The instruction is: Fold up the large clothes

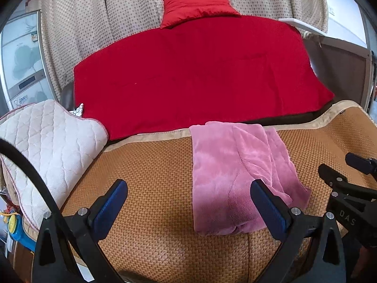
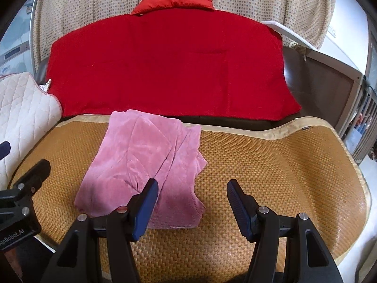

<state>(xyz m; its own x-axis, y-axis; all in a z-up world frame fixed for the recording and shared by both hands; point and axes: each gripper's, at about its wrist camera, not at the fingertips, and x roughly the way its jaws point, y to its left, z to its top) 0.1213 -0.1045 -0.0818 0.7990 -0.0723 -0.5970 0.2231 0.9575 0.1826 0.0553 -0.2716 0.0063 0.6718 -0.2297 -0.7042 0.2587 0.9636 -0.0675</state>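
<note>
A pink corduroy garment (image 1: 233,174) lies folded into a long strip on the woven straw mat (image 1: 153,188); it also shows in the right wrist view (image 2: 146,162), on the mat (image 2: 271,165). My left gripper (image 1: 188,188) is open and empty, held above the garment's near left part. My right gripper (image 2: 192,188) is open and empty, above the garment's near right edge. The right gripper shows at the right edge of the left wrist view (image 1: 341,174).
A red blanket (image 1: 195,75) and a red pillow (image 1: 198,7) lie beyond the mat, before a dotted curtain (image 1: 106,11). A white quilted cushion (image 1: 47,146) sits at the left. A wooden bed frame (image 1: 341,66) stands at the right.
</note>
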